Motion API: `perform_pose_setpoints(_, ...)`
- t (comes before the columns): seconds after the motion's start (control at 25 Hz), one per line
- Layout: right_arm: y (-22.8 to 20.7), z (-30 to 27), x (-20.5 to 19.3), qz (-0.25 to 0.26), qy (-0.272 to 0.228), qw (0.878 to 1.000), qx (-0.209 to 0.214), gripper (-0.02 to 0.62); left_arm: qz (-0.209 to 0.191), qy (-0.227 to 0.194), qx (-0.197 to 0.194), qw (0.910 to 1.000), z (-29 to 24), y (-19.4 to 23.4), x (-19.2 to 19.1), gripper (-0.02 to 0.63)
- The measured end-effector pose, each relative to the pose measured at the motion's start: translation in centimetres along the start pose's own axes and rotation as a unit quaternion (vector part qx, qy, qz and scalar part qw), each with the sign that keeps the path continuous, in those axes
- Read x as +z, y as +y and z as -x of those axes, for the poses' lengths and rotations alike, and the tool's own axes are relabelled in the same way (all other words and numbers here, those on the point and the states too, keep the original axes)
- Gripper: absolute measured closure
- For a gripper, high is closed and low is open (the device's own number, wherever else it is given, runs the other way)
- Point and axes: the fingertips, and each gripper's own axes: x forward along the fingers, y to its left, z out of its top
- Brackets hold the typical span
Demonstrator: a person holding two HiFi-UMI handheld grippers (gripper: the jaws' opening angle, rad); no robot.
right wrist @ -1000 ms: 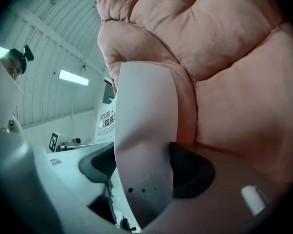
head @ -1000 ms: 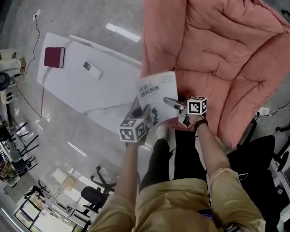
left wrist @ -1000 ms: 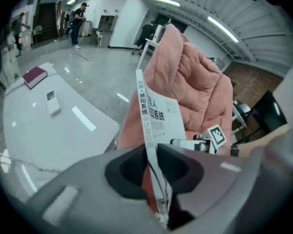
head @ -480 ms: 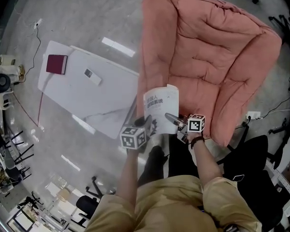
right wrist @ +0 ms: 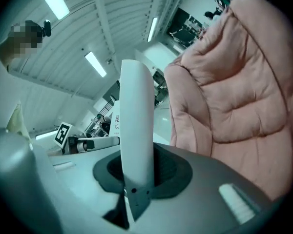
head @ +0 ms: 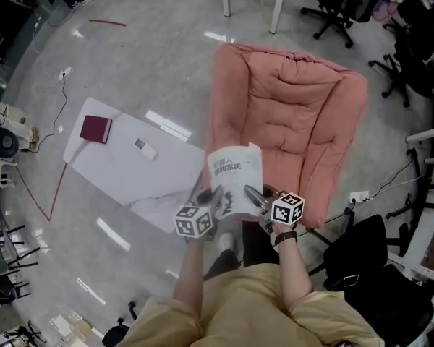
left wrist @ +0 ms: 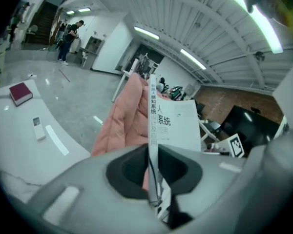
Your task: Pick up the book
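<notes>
Book (head: pixel 235 179) before armchair (head: pixel 289 114); table (head: pixel 123 178) left, notebook (head: pixel 96 129), remote (head: pixel 145 148) on it.

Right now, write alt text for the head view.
A person holds a white book up between two grippers: the left gripper is clamped on its left edge, and the right gripper is closing its jaws on its right edge. Behind is a pink padded armchair; left, a white table bears a maroon book and a remote.
</notes>
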Motion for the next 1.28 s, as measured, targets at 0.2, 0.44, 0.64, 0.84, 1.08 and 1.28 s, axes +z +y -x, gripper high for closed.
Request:
perform_pose_setpoints(0.2, 7.9, 3.1, 6.1, 0.087, -0.076, 0.992, -0.048, 0.528, -0.070, -0.074, -0.024, 0.9945, 5.0, -5.7, 6.8, 0.561)
perform_pose_setpoints(0.44, 18.5, 7.6, 12.3, 0.201, -0.156, 0.966, -0.054, 0.529, -0.145, -0.176, -0.057, 0.9720, 12.6, -13.2, 14.0, 0.560)
perform_pose_setpoints(0.64, 26.8, 11.7, 15.7, 0.285, -0.208, 0.934, -0.058, 0.523, -0.195, -0.250, -0.084, 0.9447, 19.1, -19.4, 17.8, 0.560)
perform_pose_setpoints(0.84, 32.8, 14.8, 16.5, 0.338, -0.244, 0.906, -0.070, 0.522, -0.236, -0.293, -0.079, 0.9232, 23.9, -23.5, 19.1, 0.555)
perform_pose_setpoints(1.08, 36.9, 17.8, 15.7, 0.374, -0.273, 0.882, -0.088, 0.522, -0.288, -0.309, -0.087, 0.9024, 27.3, -27.1, 19.2, 0.547)
perform_pose_setpoints(1.28, 37.2, 19.9, 15.1, 0.390, -0.273, 0.872, -0.115, 0.523, -0.288, -0.311, -0.098, 0.9002, 27.2, -28.9, 18.3, 0.545)
